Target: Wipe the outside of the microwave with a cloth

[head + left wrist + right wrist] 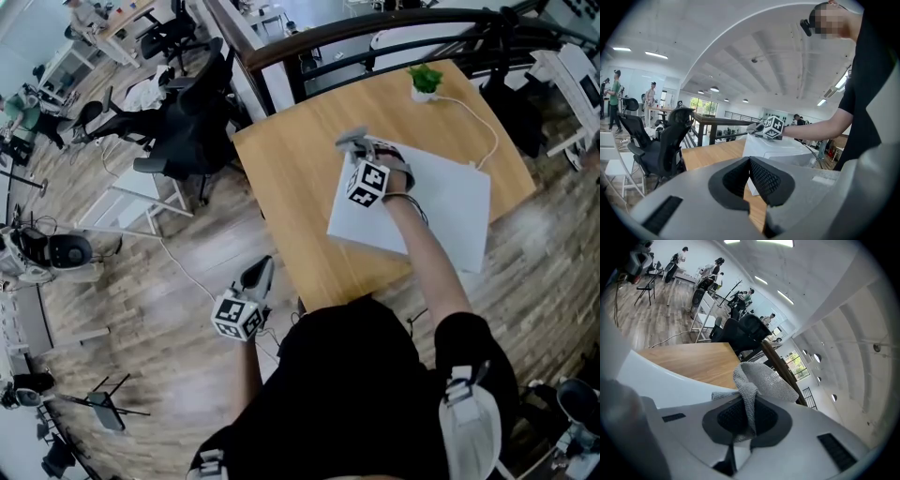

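Grey cloth (761, 380) clamped in fingers (725, 420) of right gripper (749, 414) atop white microwave (450, 202); fingers of left gripper (749, 174) together.

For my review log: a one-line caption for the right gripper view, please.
Right gripper clamped on a grey cloth, held over the white microwave, wooden table beyond.

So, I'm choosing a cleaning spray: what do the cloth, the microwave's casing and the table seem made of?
Cloth: grey textile, perhaps microfibre; a bumpy weave shows and it folds limply. Microwave casing: smooth white, painted metal or plastic, hard to tell; flat, even surface. Table: wood or wood-look laminate, matt, warm brown with faint grain.
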`<state>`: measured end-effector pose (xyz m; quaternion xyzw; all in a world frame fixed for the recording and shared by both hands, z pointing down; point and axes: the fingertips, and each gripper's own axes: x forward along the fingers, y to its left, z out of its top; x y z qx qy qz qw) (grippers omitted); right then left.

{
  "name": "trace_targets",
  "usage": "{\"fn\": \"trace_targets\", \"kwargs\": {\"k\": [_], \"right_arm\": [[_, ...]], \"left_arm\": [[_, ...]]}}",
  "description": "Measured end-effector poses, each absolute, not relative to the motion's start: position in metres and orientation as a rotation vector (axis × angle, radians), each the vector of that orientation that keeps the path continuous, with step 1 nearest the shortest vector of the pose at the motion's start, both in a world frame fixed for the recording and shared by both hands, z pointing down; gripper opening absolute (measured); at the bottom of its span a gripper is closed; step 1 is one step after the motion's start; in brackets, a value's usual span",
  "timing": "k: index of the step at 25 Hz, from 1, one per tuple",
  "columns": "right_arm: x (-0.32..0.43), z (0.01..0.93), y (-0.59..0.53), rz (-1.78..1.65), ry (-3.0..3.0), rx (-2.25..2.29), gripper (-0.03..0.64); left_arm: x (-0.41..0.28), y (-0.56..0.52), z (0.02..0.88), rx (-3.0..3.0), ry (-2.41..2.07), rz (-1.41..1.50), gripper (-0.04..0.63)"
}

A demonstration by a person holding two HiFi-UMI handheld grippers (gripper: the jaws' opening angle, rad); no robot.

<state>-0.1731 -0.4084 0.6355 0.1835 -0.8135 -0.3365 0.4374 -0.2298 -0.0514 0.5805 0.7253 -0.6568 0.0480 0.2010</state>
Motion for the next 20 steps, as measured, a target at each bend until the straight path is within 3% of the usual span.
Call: {"fn": "trace_targets", "kwargs": {"k": [20], "right_arm": [[-0.126,0.581,-0.381,-0.677,-2.125,0.700,0.028]], "left_arm": [[-0.237,-0.060,0.566,2.201,-1.683,0.125,0.002]]}}
